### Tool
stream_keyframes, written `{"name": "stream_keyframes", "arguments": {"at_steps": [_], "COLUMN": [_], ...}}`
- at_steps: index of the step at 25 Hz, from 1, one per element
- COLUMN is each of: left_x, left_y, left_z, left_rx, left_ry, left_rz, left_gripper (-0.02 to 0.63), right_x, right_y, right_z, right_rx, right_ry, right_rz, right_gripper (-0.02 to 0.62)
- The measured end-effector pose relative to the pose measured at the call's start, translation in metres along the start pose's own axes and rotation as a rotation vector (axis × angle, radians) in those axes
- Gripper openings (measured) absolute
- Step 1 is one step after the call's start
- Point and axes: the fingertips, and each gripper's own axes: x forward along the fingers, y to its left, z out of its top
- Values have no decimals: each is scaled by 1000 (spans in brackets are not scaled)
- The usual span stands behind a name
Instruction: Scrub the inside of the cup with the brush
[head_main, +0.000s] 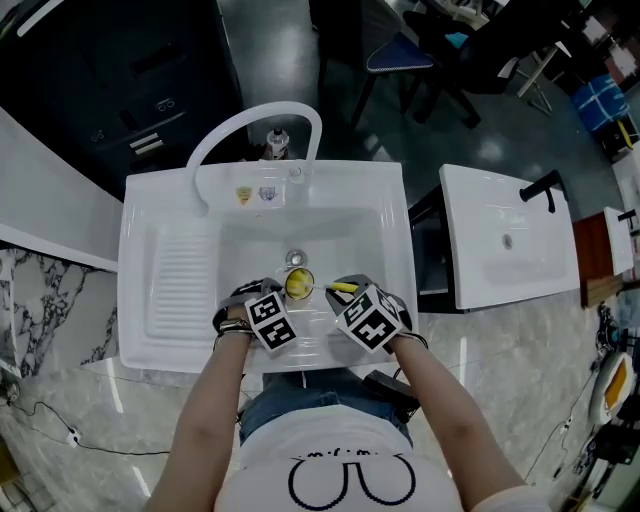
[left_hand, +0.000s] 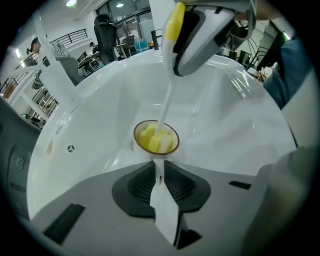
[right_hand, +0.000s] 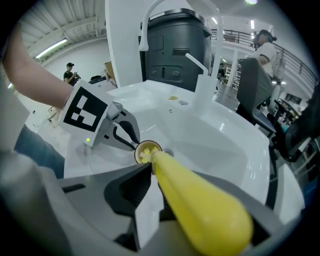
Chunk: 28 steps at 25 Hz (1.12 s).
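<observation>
**While one side steadies, the other scrubs**

Because a light cup (left_hand: 155, 137) would likely slide about the sink (head_main: 380, 230) under scrubbing, I have my left tongs (left_hand: 159, 169) clenched on its near rim. That pins it upright just beside the drain (head_main: 294, 259). My right tongs (right_hand: 155, 169) grasp the brush (right_hand: 200, 210) by its fat yellow handle, angled steeply down so the yellow head sits inside the cup. Gripping high on the handle should leave me room to twist the head against the wall.
</observation>
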Motion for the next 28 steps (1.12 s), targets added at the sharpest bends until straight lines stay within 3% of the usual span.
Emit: {"name": "stream_keyframes", "arguments": {"at_steps": [3,6,11,17,22,28], "left_x": [0,0,0,0,1,0], "left_y": [-2,-4,-5,-3,-1,0], "left_z": [1,2,2,3,0,-1], "left_rx": [10,13,16,0,-14,-26], "left_ry": [4,8,10,7,4,-1], "left_rz": [2,1,6,10,9,6], "left_gripper": [66,66,66,66,66,66], "right_x": [-2,-4,-9,-28,-41,-13], "right_y": [3,10,3,9,6,-1], "right_z": [3,8,14,26,31,29], "right_rx": [12,15,17,58,163,329], "right_ry": [-12,-38,-87,-166,-260,-277], "right_rz": [35,77,29,44,51,83], "right_gripper": [56,143,52,40,38,38]}}
